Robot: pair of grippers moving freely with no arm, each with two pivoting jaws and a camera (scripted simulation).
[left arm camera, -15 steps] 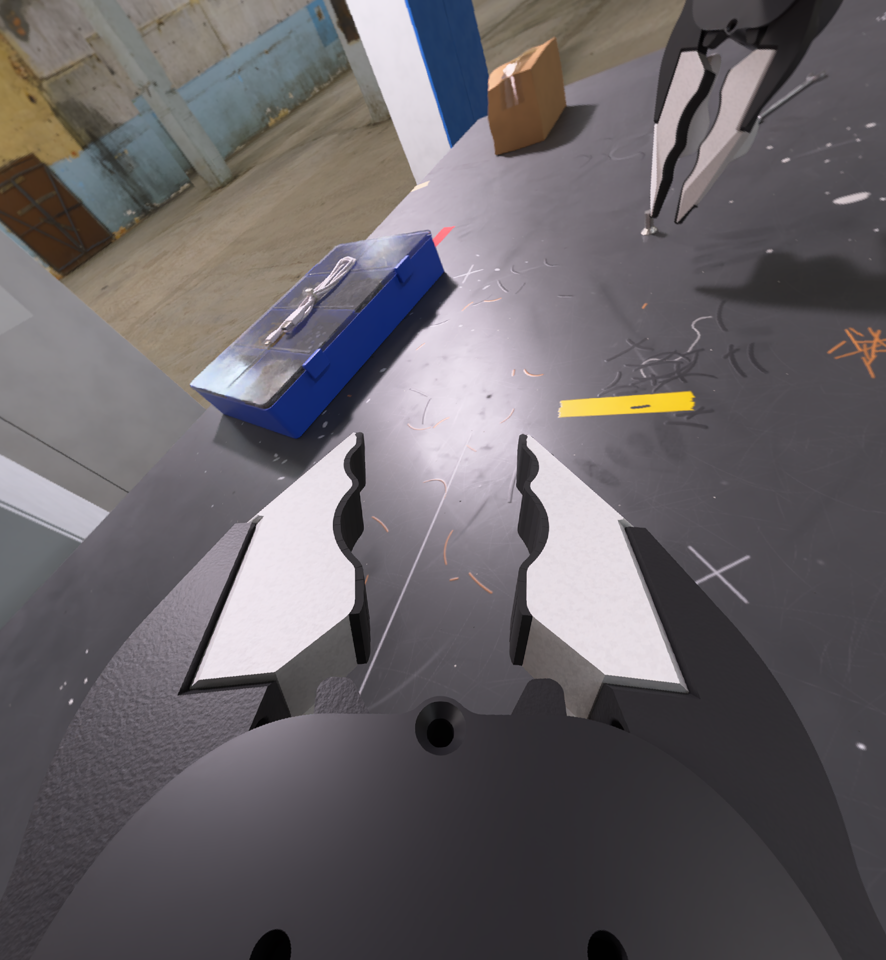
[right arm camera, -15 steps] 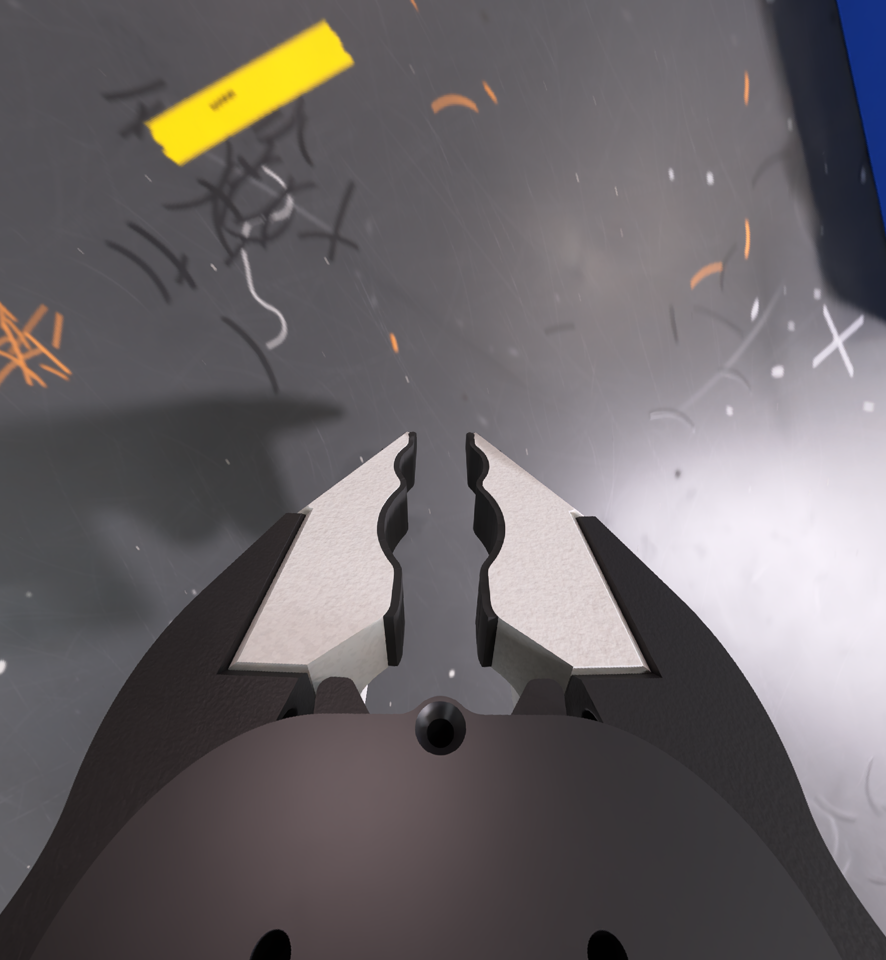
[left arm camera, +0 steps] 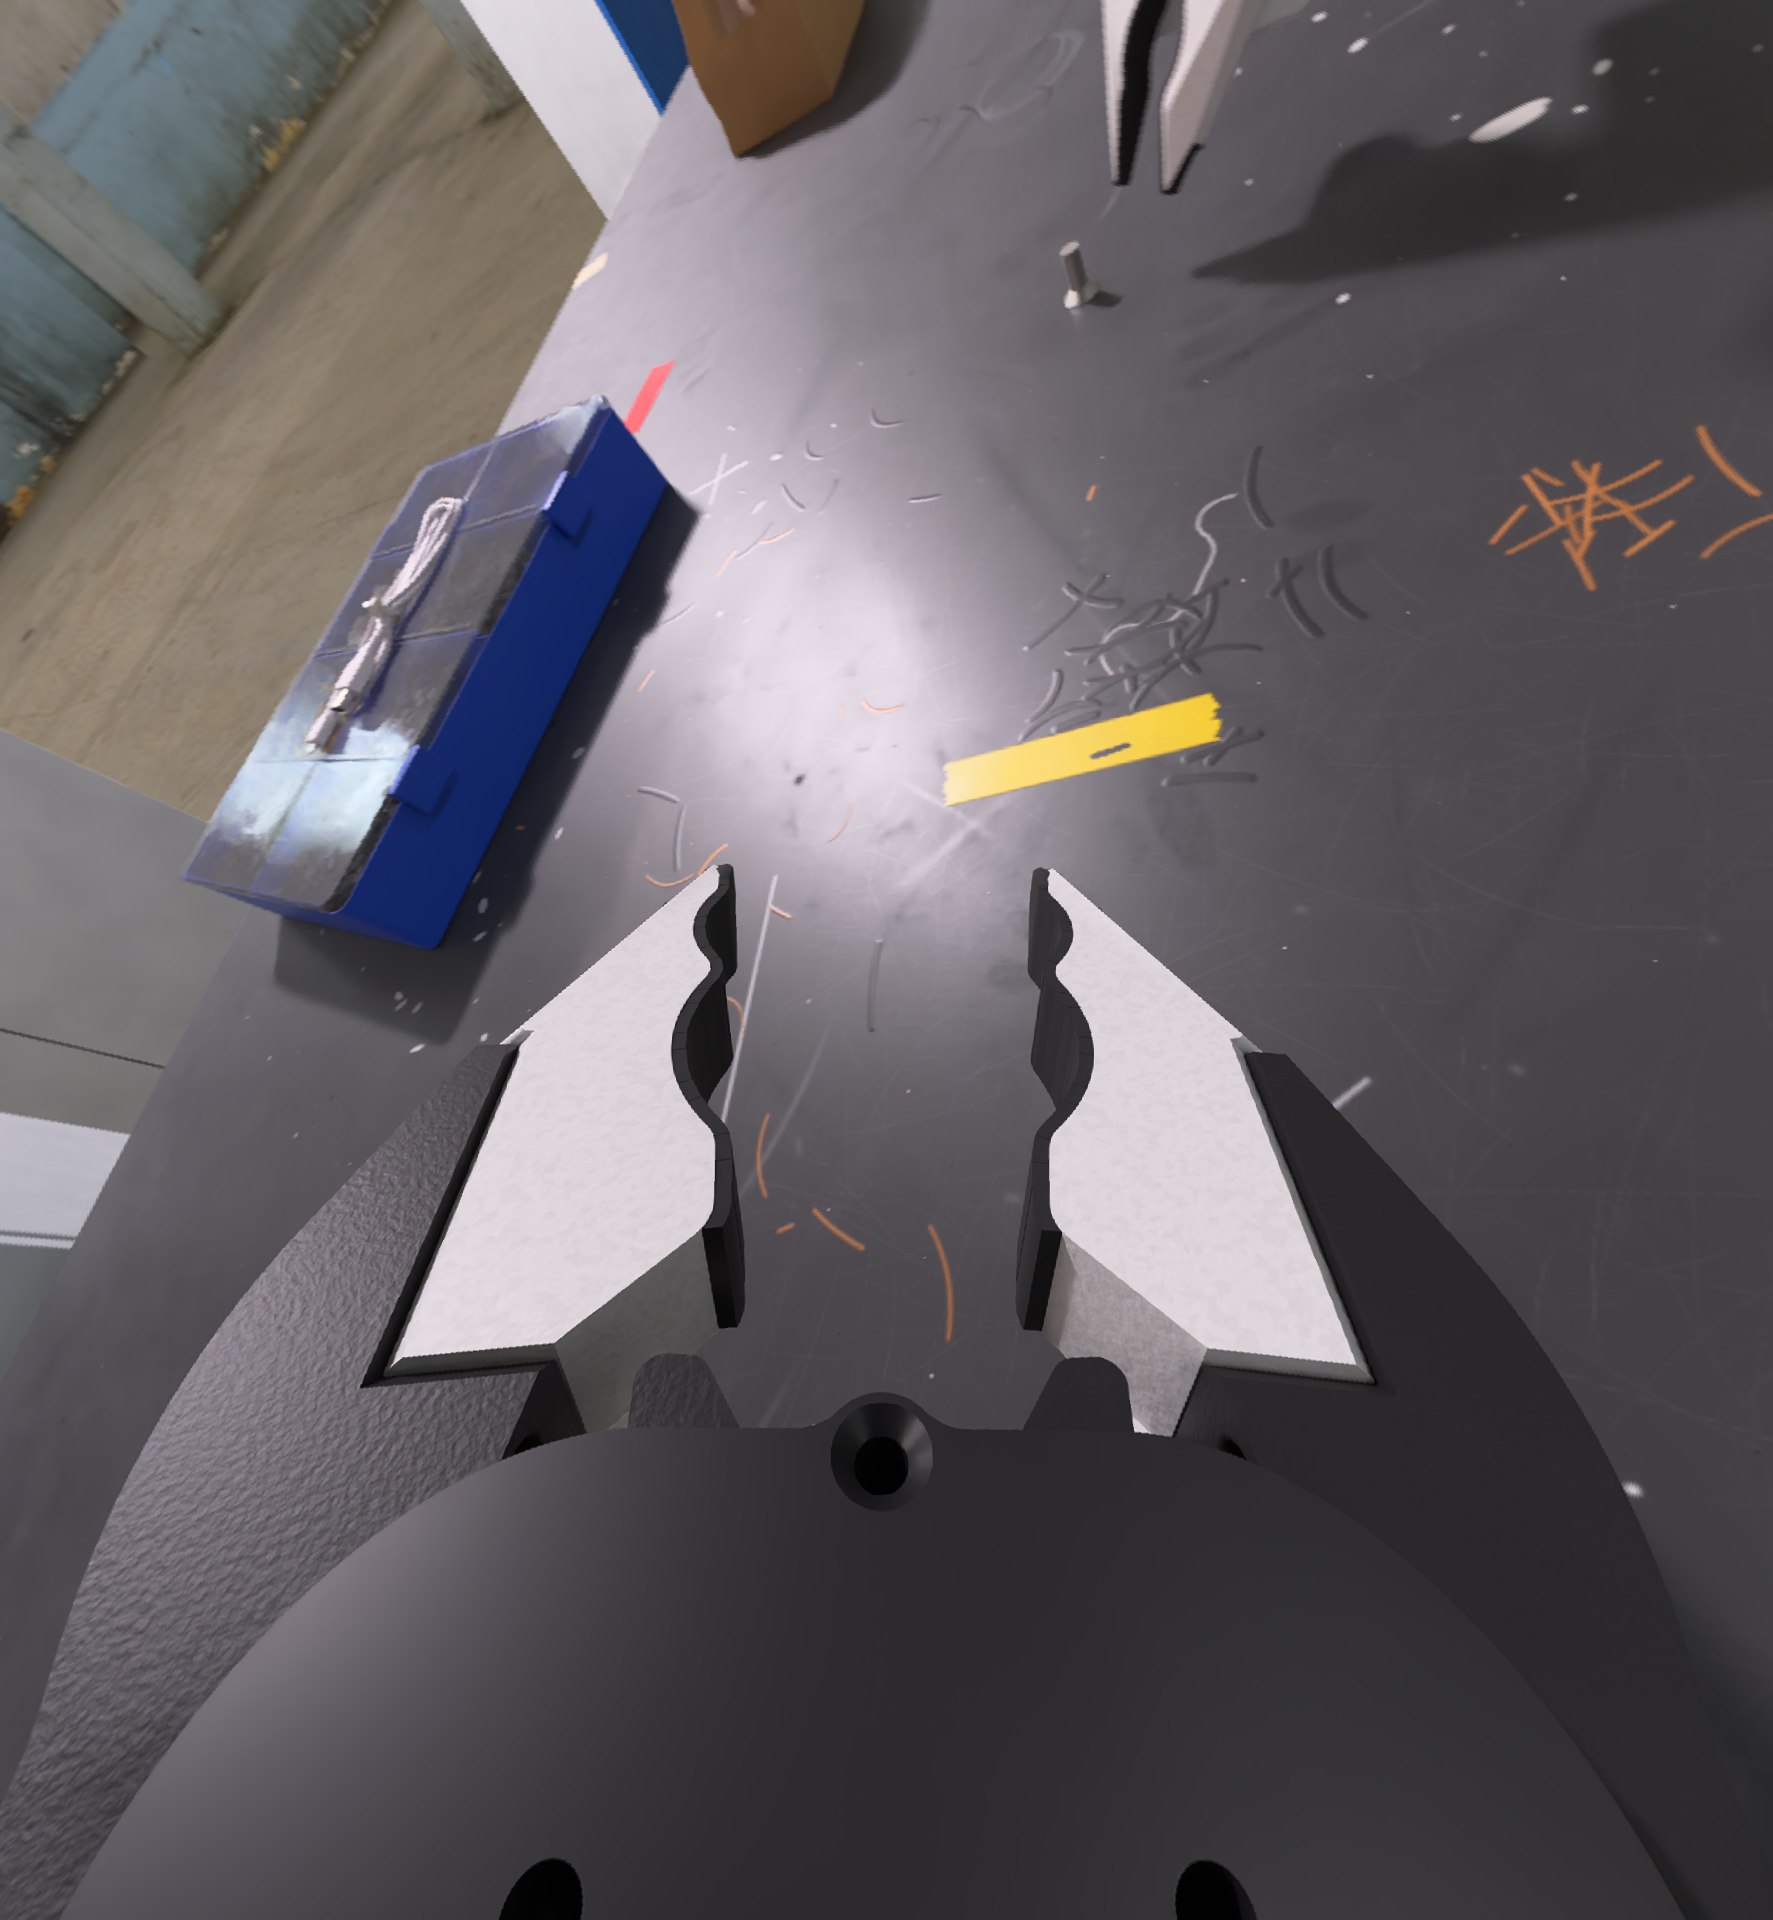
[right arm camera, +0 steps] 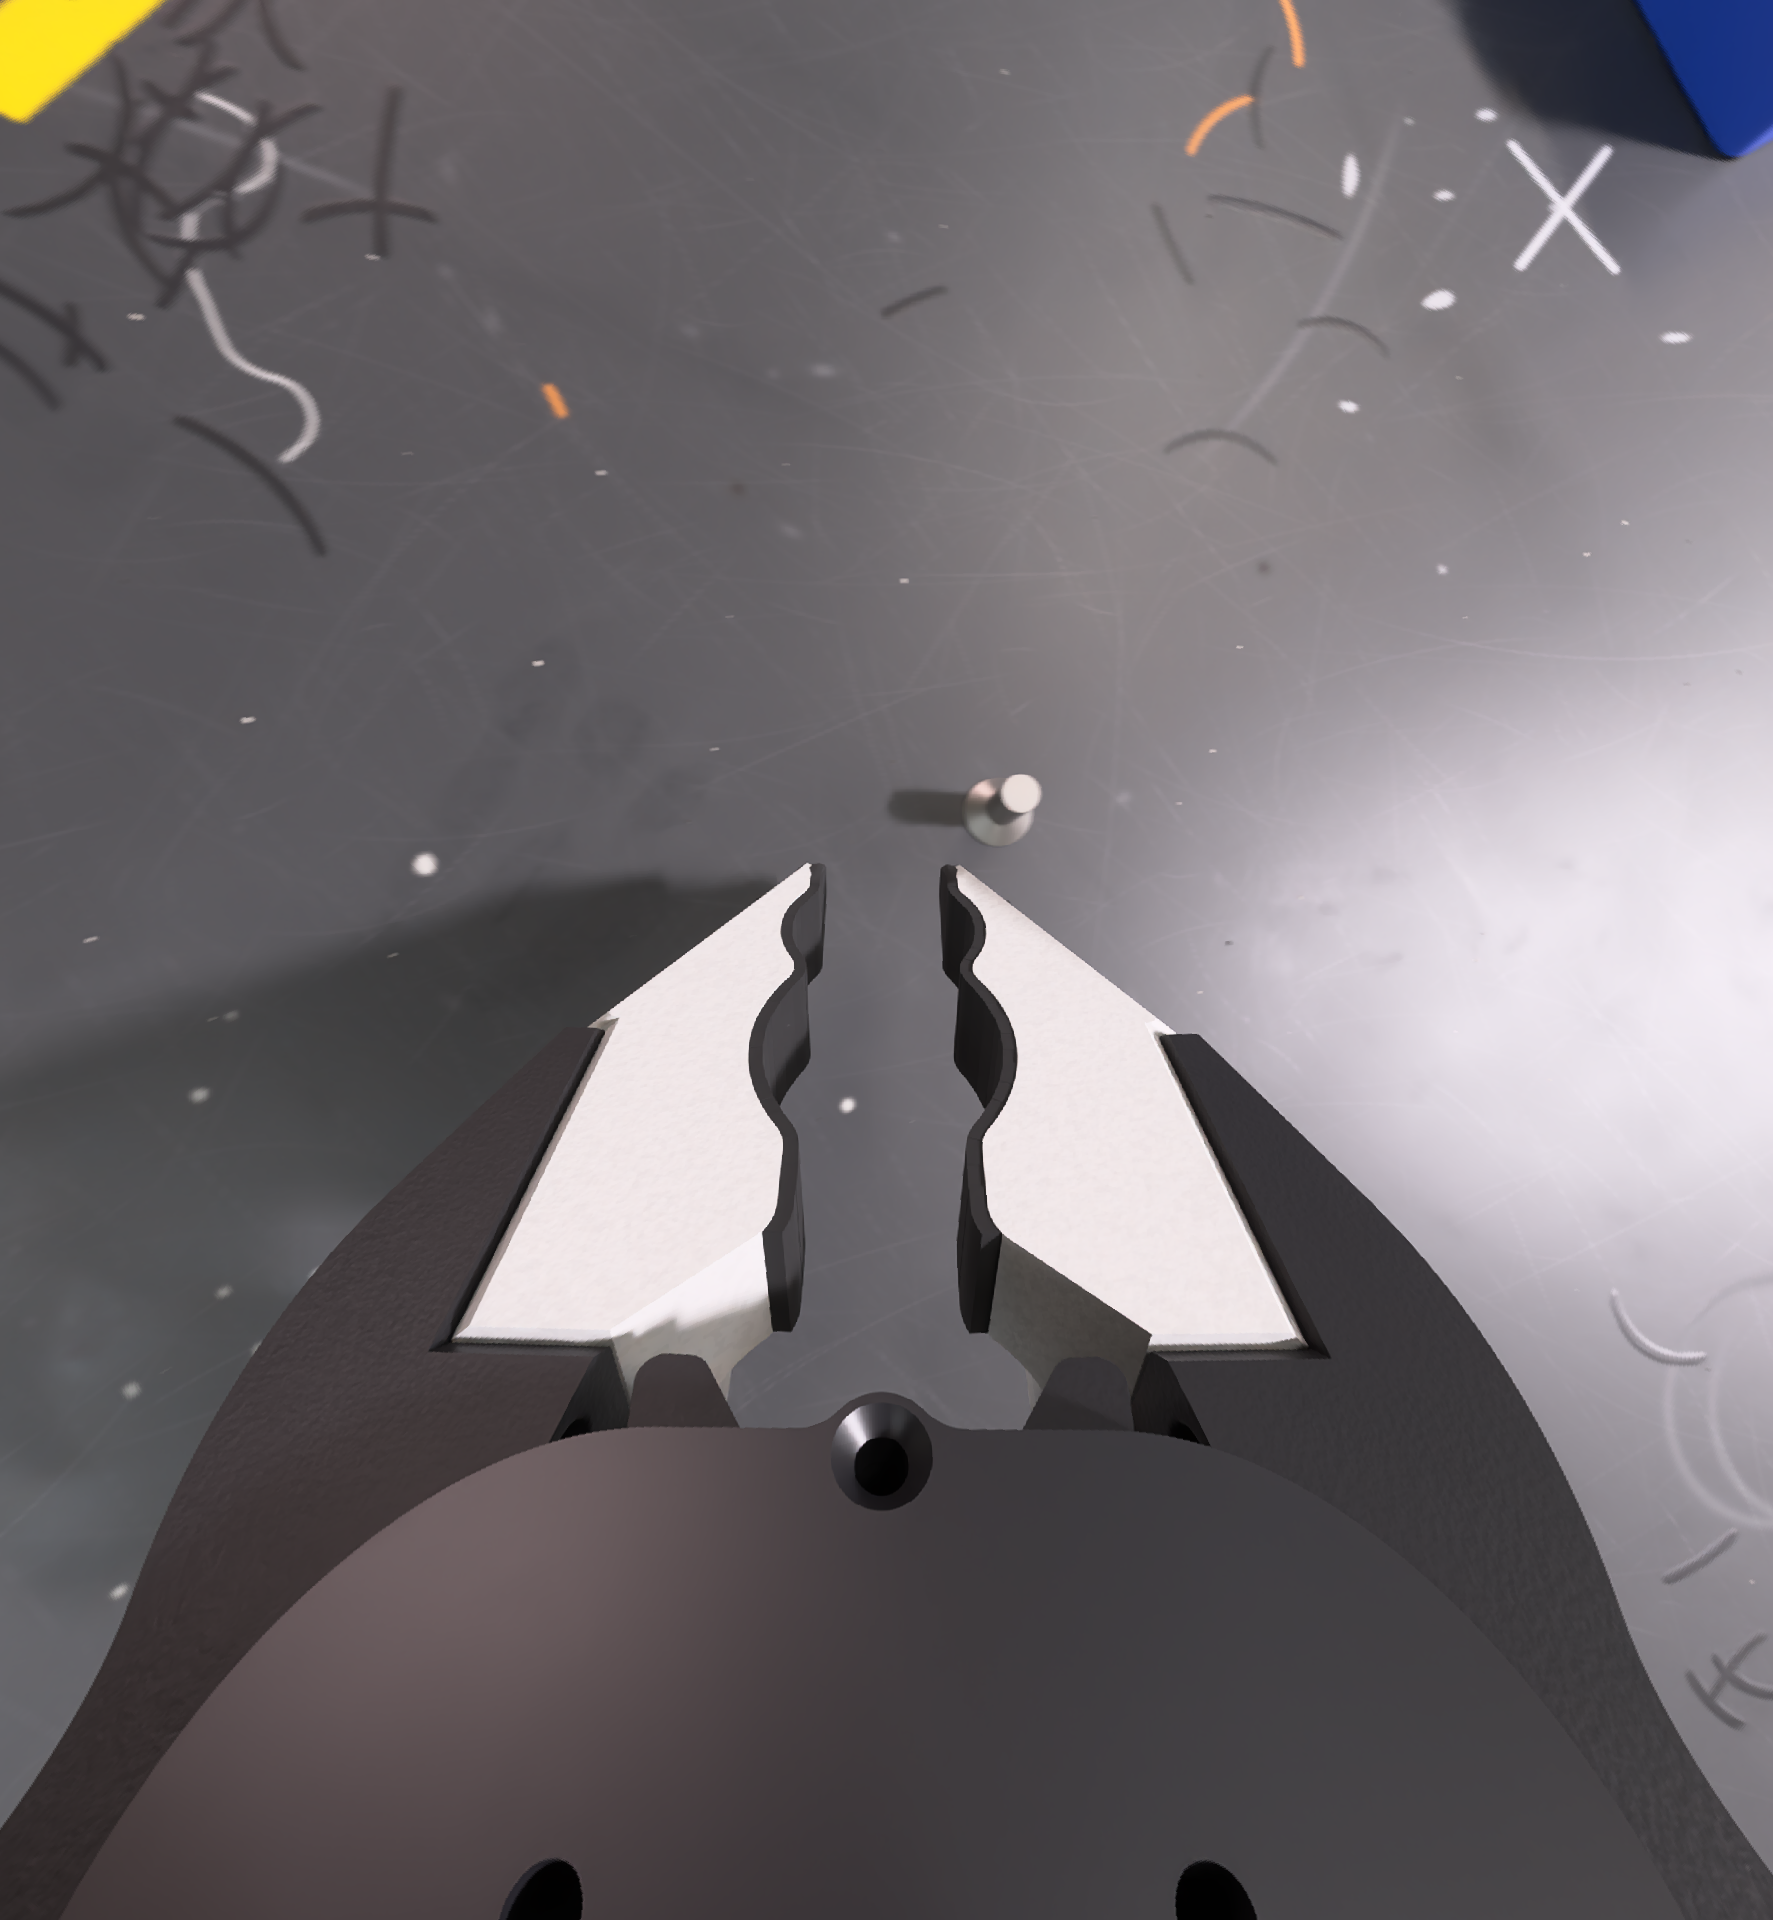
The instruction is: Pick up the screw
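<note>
Our right gripper [right arm camera: 882,873], narrowly parted and empty, hovers over the table [right arm camera: 1277,623]. Just past its tips at one o'clock, the screw [right arm camera: 1001,810] stands head-down, shank up. Our left gripper [left arm camera: 880,883], wider and empty, sits well farther away.

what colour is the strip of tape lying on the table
Yellow, with a small dark mark at its middle. The strip of tape shows best in the left wrist view.

Bright glare patch on table [left arm camera: 1484,1039]; soft shadows; edges stretched.
</note>
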